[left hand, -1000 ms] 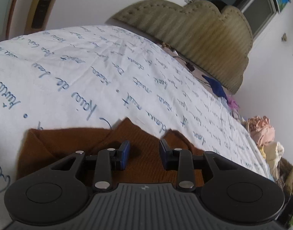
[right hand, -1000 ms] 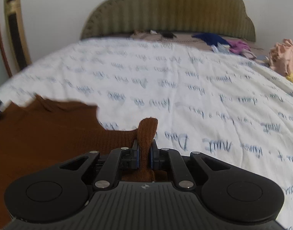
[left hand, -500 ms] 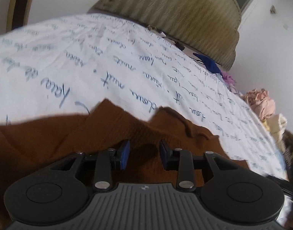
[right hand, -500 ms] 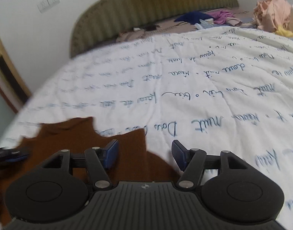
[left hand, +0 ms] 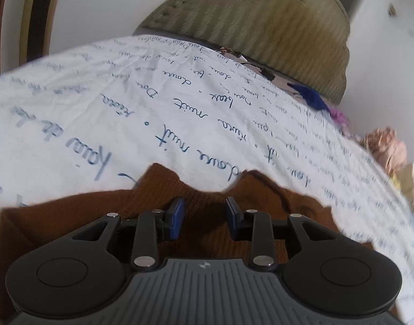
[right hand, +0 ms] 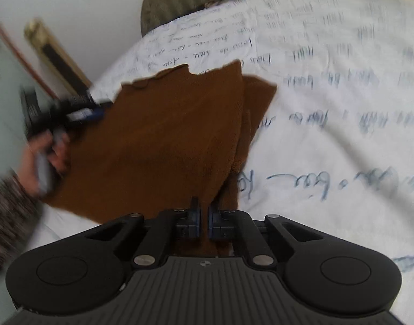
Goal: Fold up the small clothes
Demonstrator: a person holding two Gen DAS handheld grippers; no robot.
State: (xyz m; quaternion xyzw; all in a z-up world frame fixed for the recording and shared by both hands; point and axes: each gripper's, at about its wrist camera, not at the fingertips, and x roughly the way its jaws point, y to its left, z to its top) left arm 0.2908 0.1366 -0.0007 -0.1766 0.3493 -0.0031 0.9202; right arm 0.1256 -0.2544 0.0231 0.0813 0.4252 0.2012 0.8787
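Observation:
A brown knitted garment (left hand: pixel 274 197) lies flat on the white bedsheet (left hand: pixel 125 108) printed with blue handwriting. My left gripper (left hand: pixel 204 214) hovers over its near part, open, with only cloth beneath and nothing between the blue pads. In the right wrist view the garment (right hand: pixel 166 135) spreads away from me with its right side folded over. My right gripper (right hand: pixel 203 211) is at its near edge, jaws closing to a narrow slit with a pinch of brown cloth pressed between them. The left gripper (right hand: pixel 82 113) and the hand (right hand: pixel 44 149) holding it show blurred at the garment's far left.
An olive padded headboard (left hand: pixel 274 27) stands at the far end of the bed. A dark blue garment (left hand: pixel 309 94) and a heap of pink and pale clothes (left hand: pixel 388 151) lie along the right side. A framed object (right hand: pixel 58 57) leans on the wall at left.
My right gripper let go of the upright brown strip, opened wide, swung to the garment's near edge and shut on cloth there. The left gripper shifted slightly over the garment, still open.

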